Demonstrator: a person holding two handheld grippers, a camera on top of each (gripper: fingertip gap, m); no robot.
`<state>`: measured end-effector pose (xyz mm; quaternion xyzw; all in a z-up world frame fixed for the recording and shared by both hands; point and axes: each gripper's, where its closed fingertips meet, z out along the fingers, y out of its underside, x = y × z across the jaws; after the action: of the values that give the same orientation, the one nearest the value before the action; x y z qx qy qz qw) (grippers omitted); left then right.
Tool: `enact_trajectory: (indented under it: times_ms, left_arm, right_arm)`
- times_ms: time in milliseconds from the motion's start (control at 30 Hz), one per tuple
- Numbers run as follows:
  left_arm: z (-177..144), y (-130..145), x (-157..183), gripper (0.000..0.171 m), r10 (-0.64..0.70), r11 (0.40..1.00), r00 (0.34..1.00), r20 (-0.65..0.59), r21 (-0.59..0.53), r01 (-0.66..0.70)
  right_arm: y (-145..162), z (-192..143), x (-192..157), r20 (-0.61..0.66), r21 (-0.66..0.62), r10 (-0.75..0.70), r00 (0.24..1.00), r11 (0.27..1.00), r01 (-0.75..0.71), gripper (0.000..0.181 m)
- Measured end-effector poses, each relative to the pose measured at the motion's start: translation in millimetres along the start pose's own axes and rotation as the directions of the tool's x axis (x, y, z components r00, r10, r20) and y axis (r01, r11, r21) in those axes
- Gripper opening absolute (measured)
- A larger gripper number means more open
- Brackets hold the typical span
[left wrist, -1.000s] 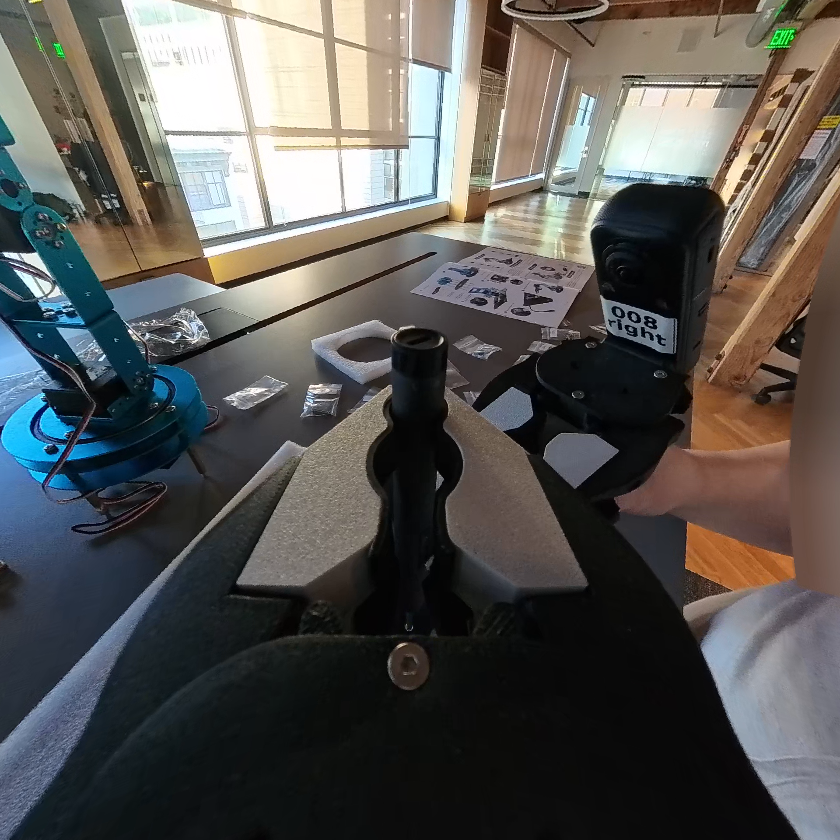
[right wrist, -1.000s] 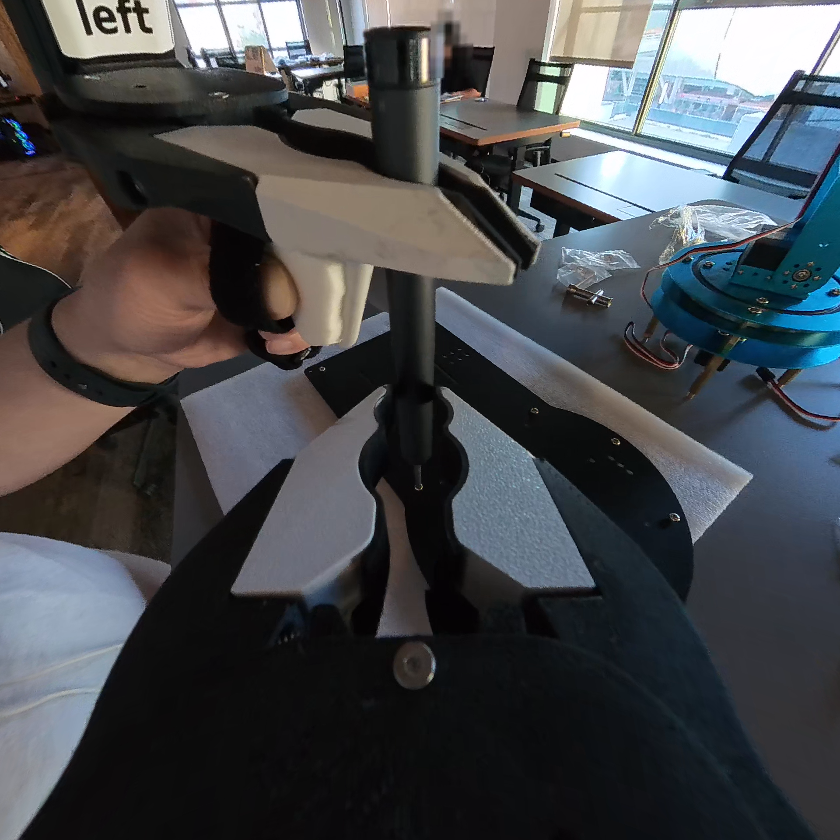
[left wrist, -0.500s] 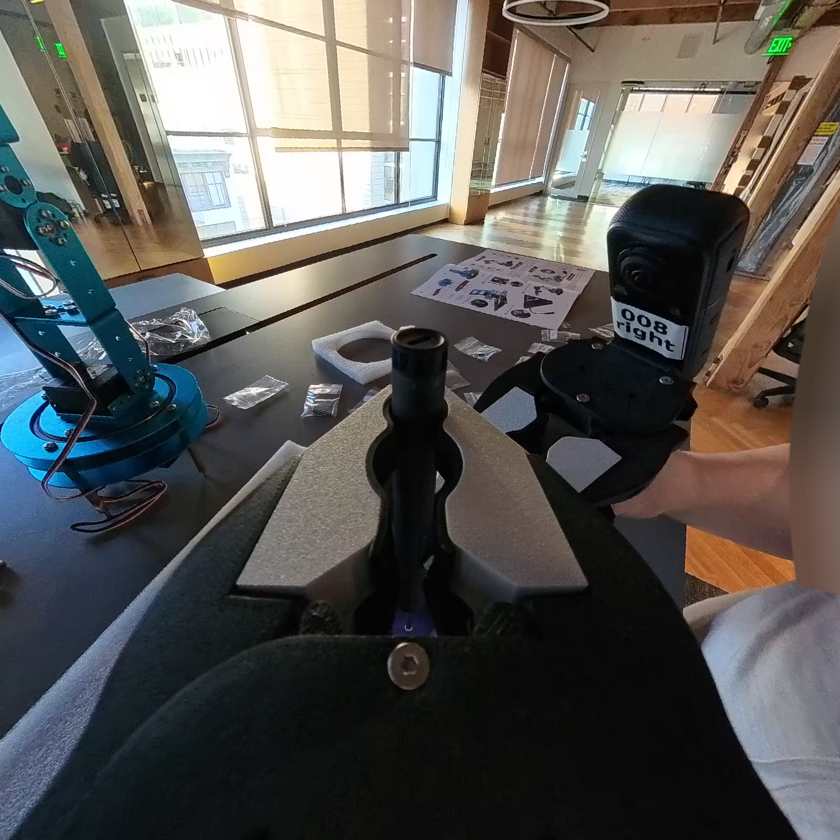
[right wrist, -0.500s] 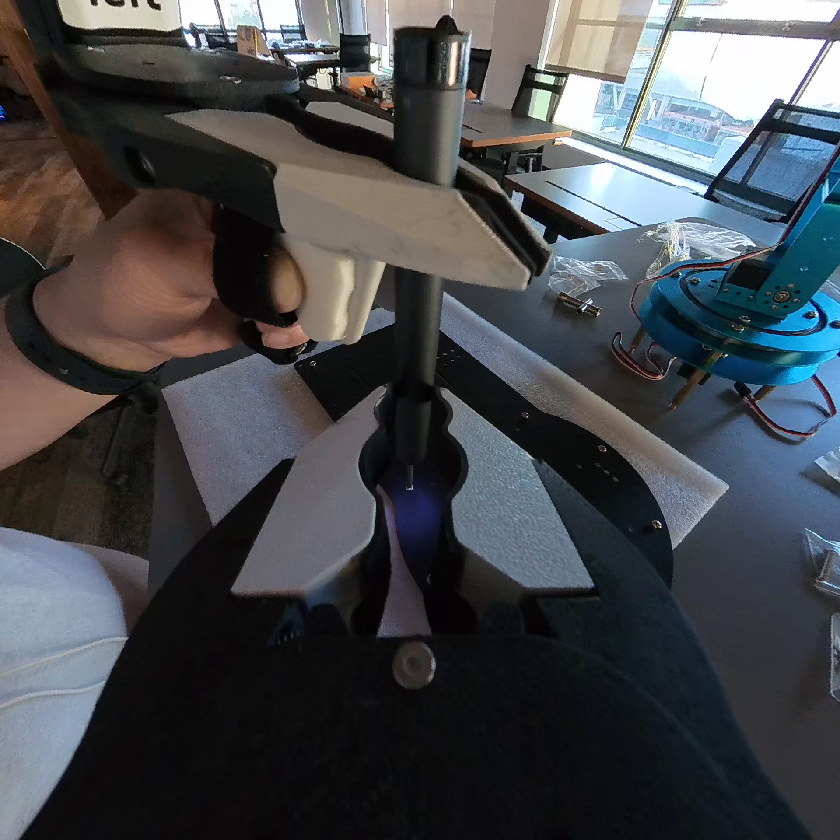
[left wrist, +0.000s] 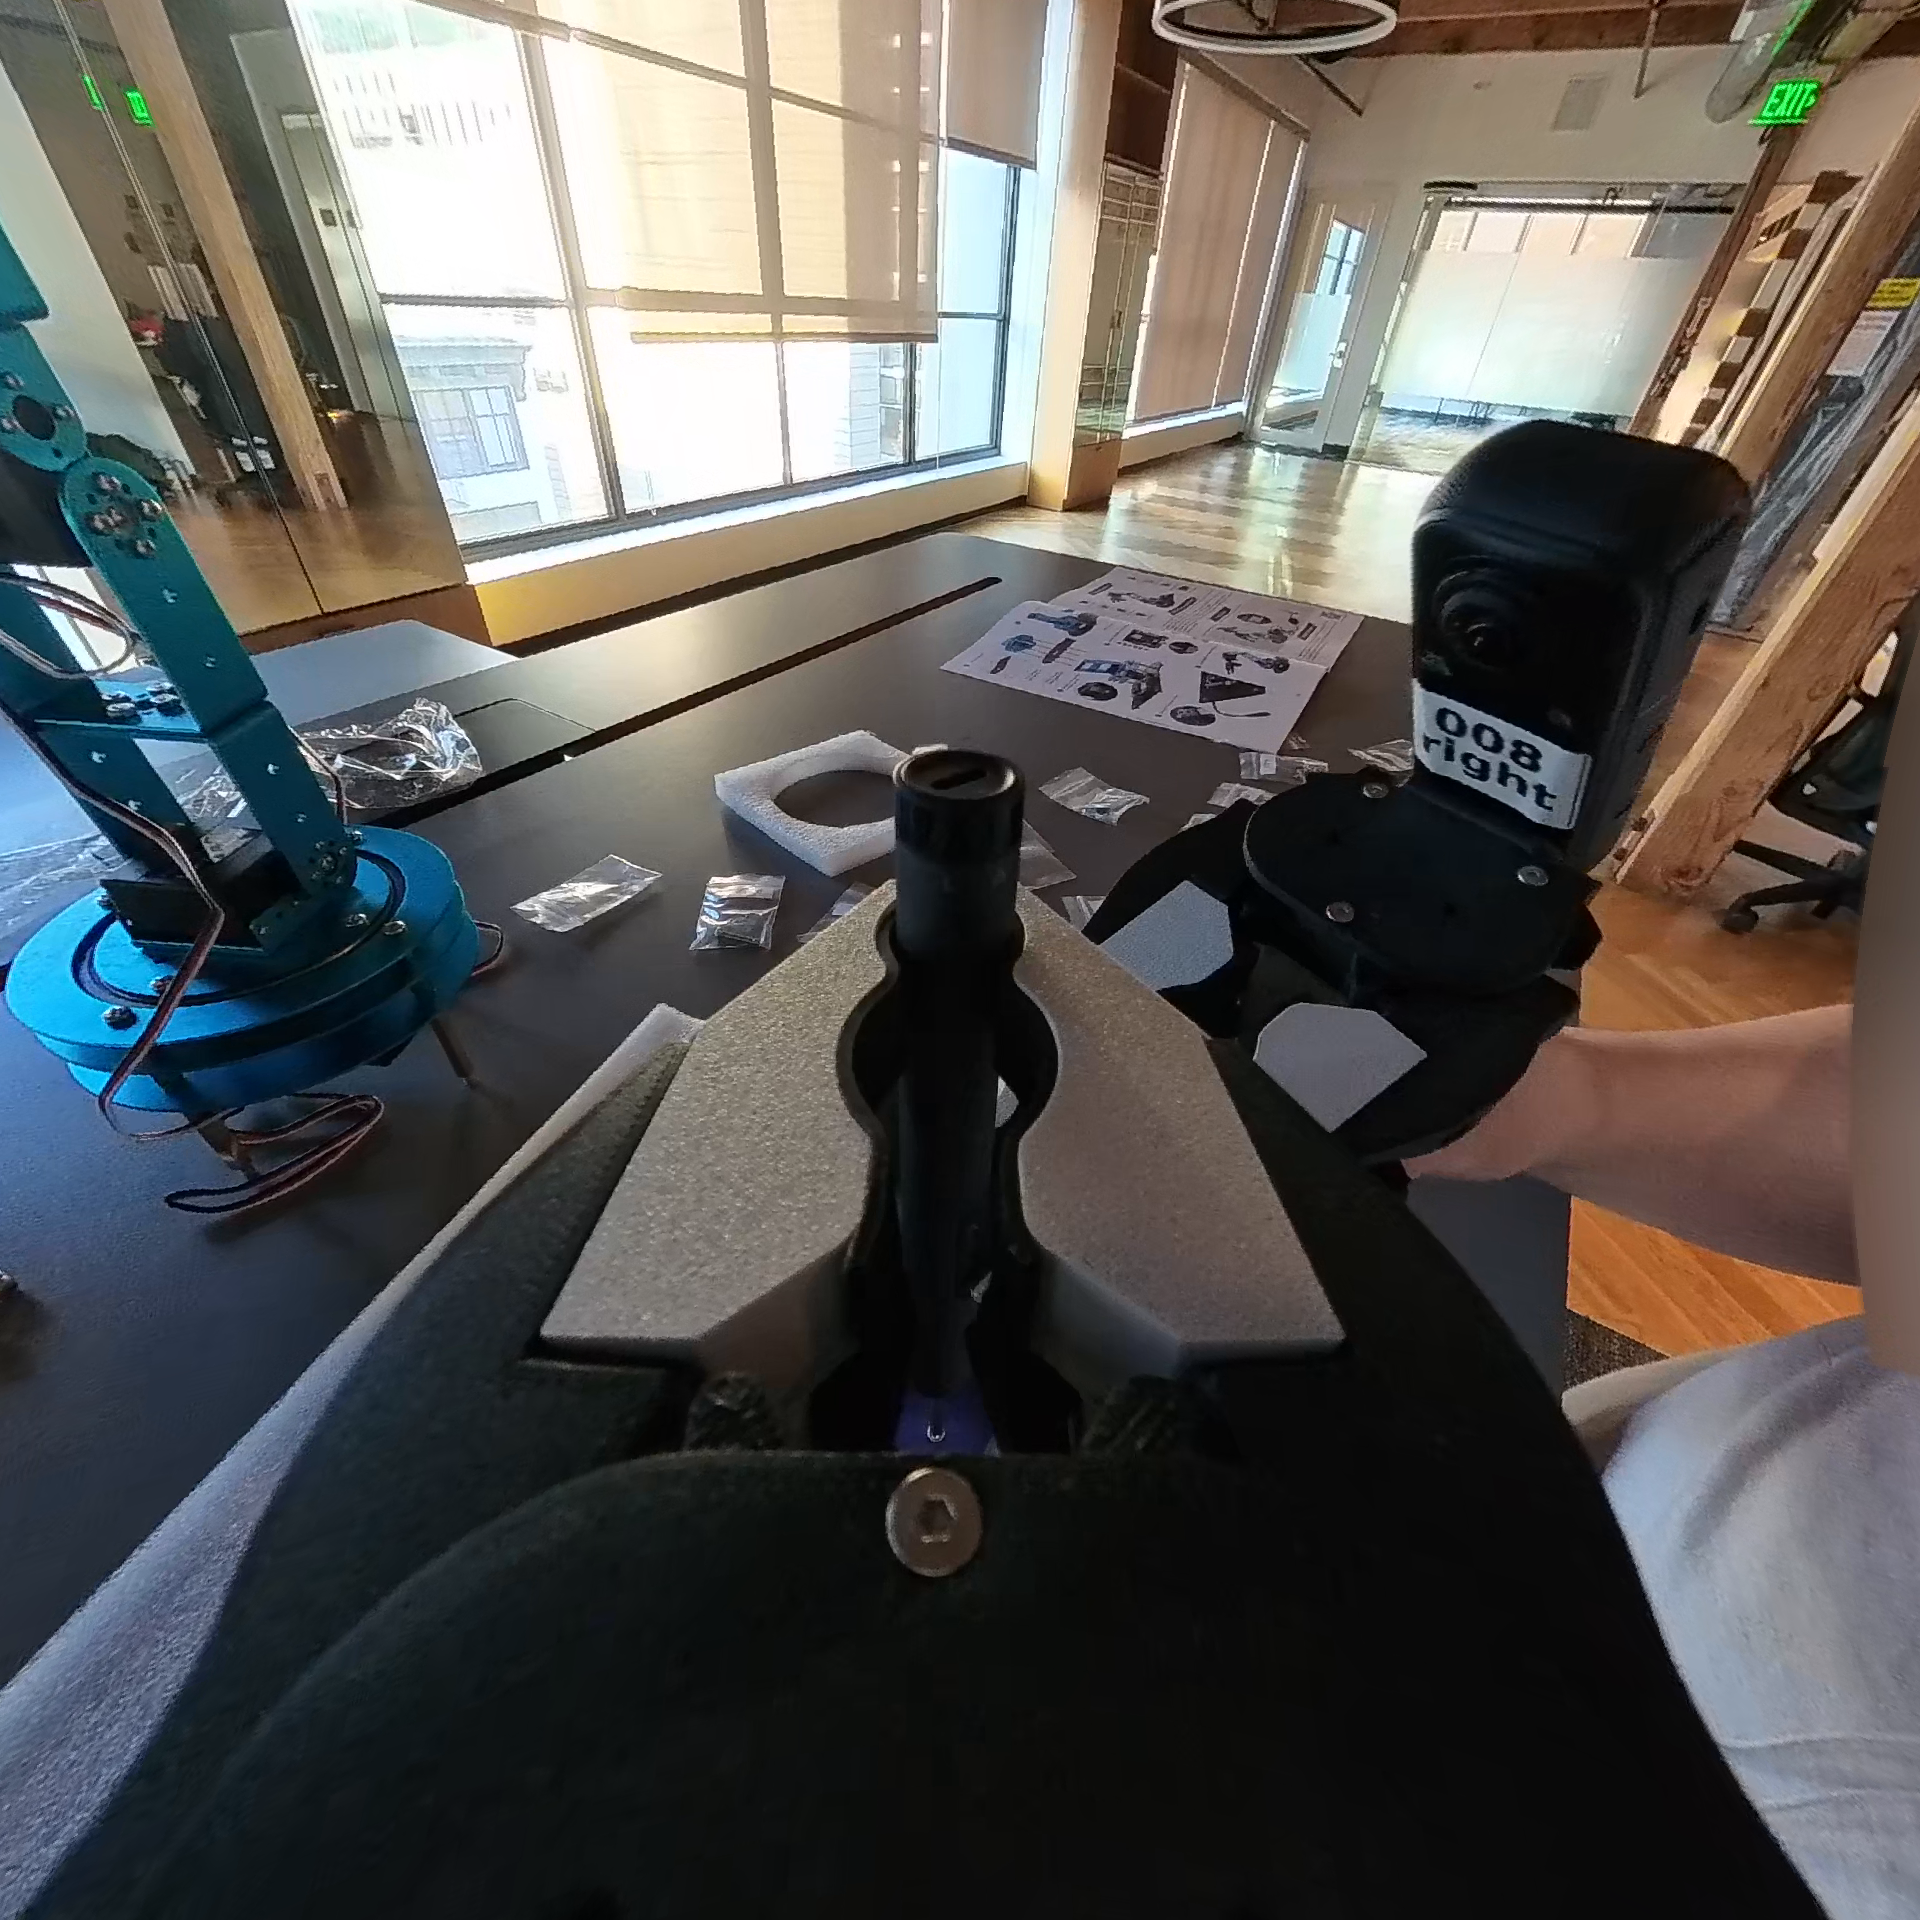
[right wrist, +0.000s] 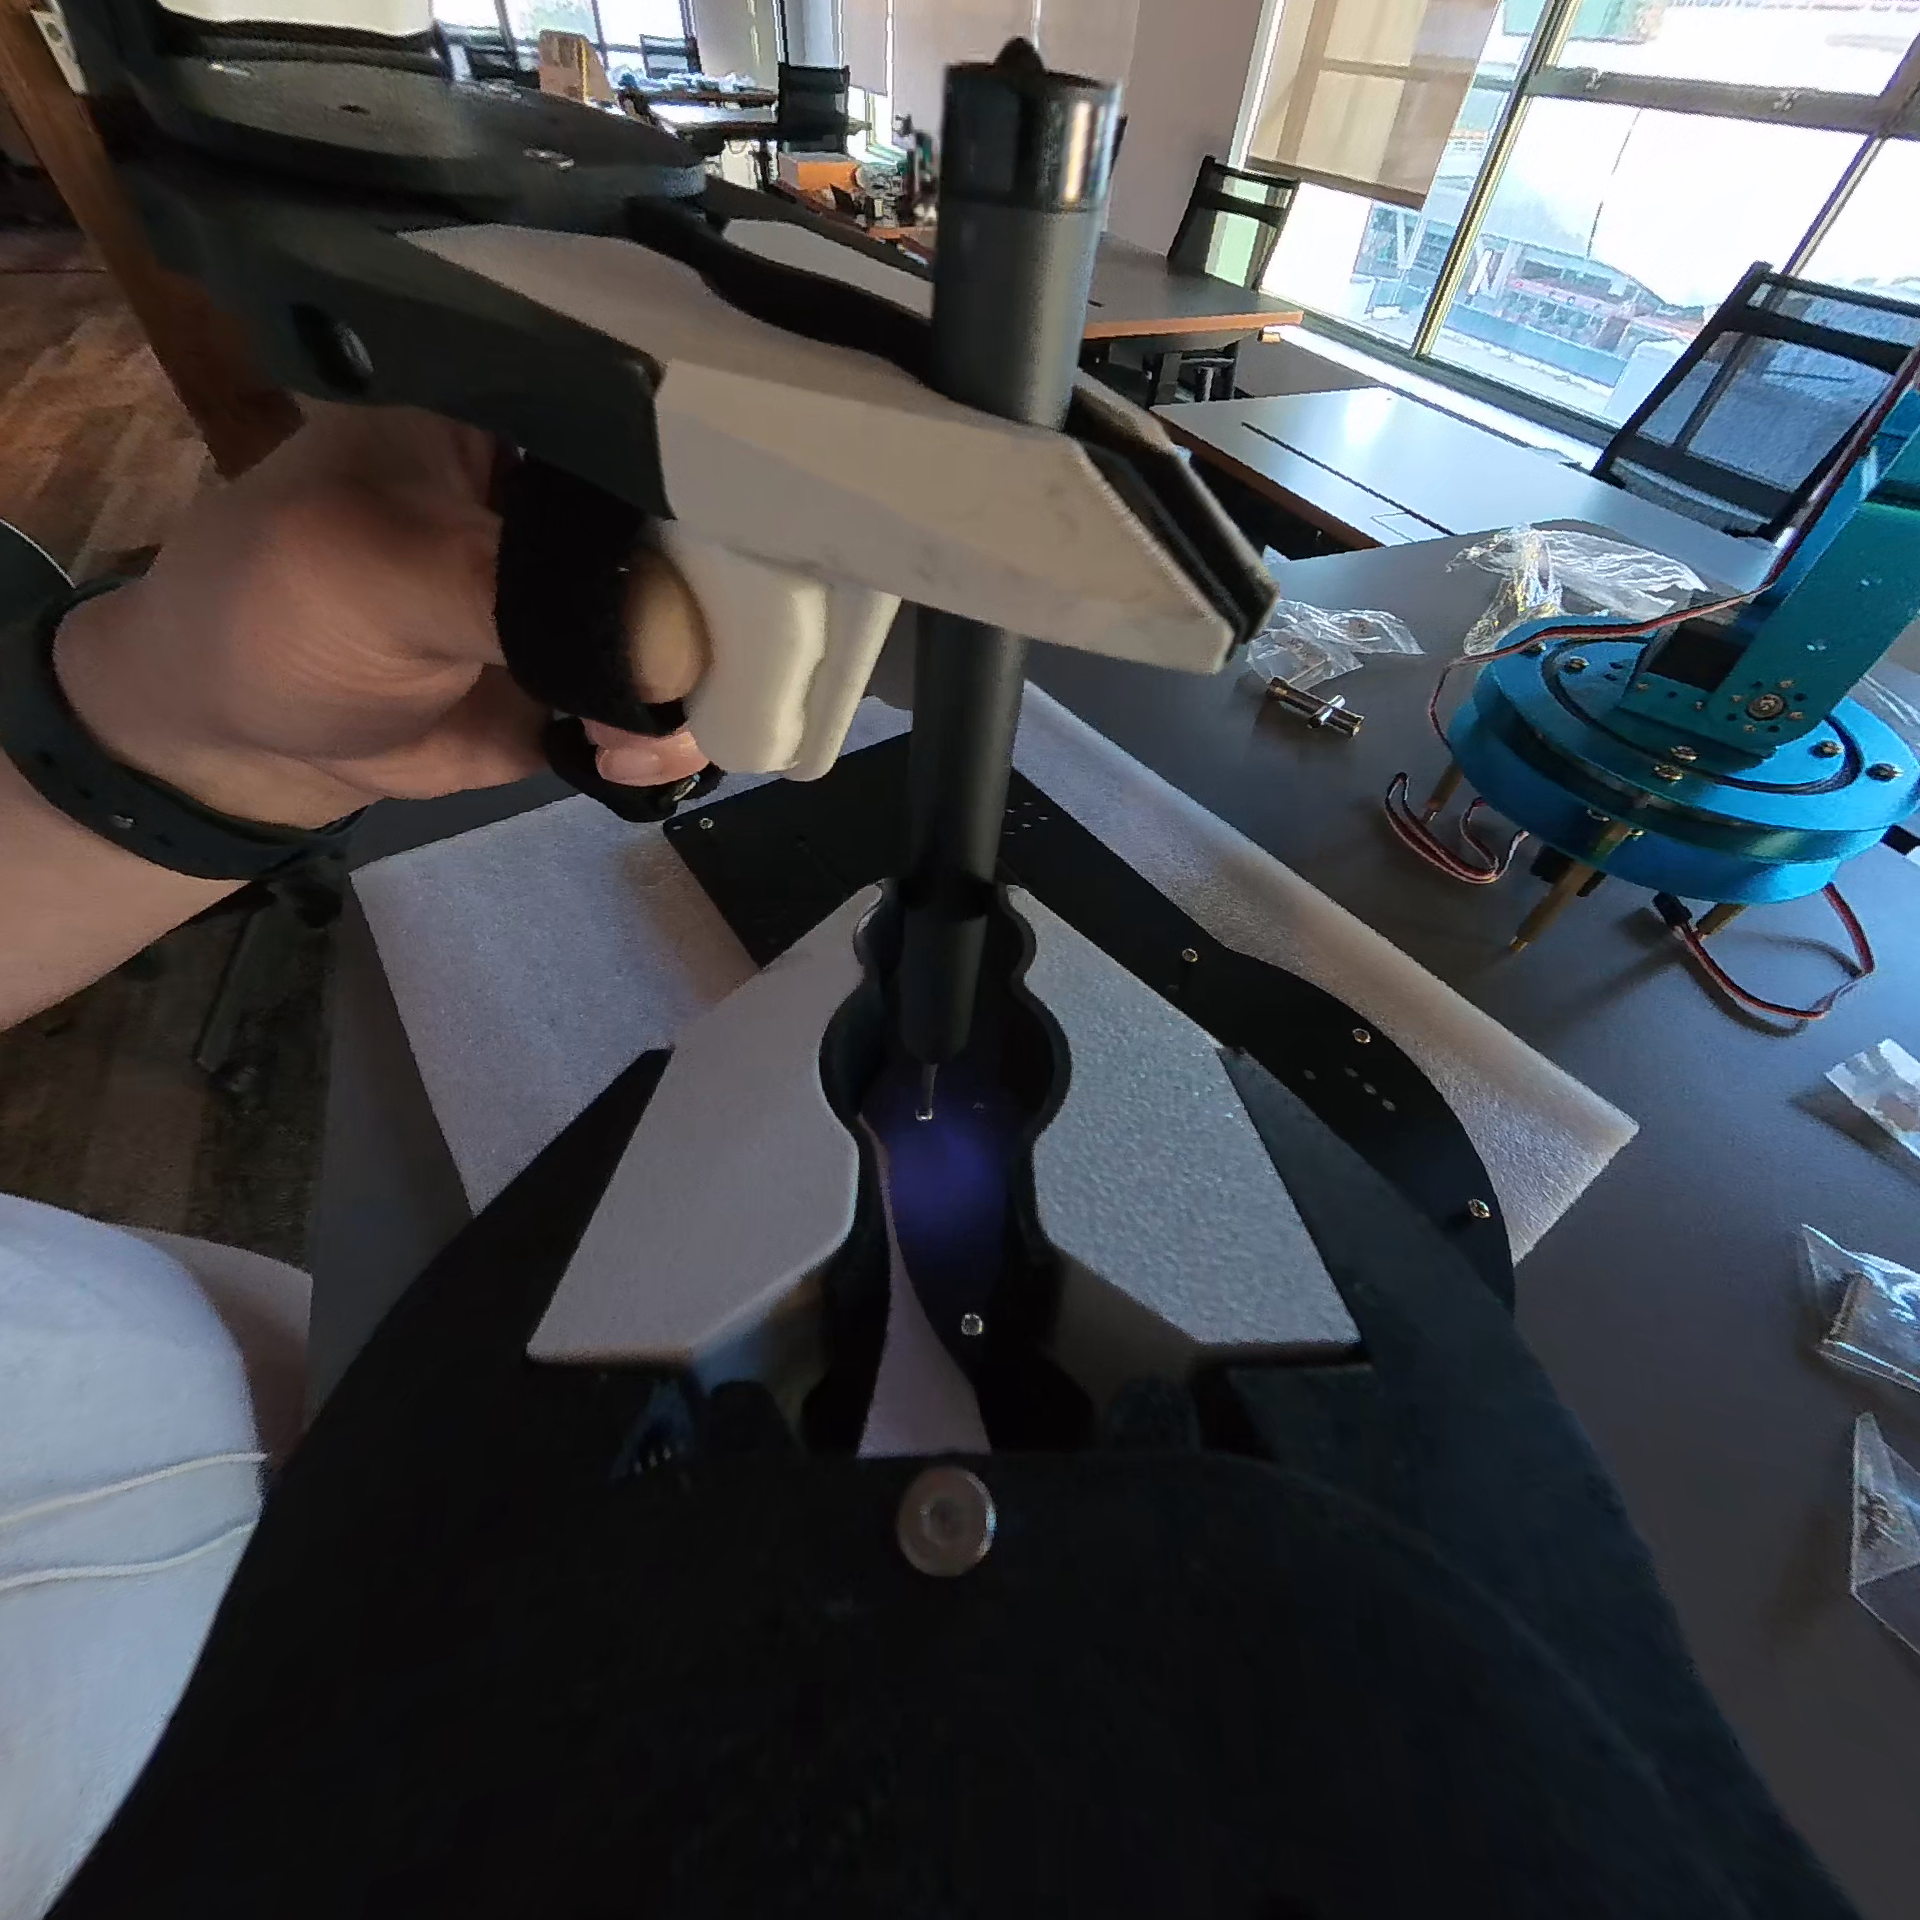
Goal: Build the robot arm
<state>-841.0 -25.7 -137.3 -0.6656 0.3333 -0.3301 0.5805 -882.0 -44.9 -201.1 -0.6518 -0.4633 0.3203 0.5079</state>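
Both tools' tips around one upright black screwdriver.

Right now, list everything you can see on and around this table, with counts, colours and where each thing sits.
Screwdriver: one, dark grey, upright, clamped in the left gripper, tip over the black plate.
Black plate: one, on the foam sheet.
Foam sheet: one, white, under the plate.
Robot arm: one, blue, round base, red wires, table's left.
Foam ring: one, white, mid-table.
Bags: several, clear, scattered.
Manual: one, white, far side.
Table: dark.
Left gripper: shut on the screwdriver.
Right gripper: fingers slightly apart around the screwdriver tip, holding nothing.
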Motion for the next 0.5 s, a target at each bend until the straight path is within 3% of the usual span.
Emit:
enact_trajectory:
  times_ms: [500]
  left_arm:
    - [-0.1,-0.2,-1.8,0.009,-0.007,1.000,1.000,0.006,0.005,0.007]
  right_arm:
    - [0.1,0.9,0.7,0.019,0.001,-0.013,1.000,1.000,0.013,0.014]
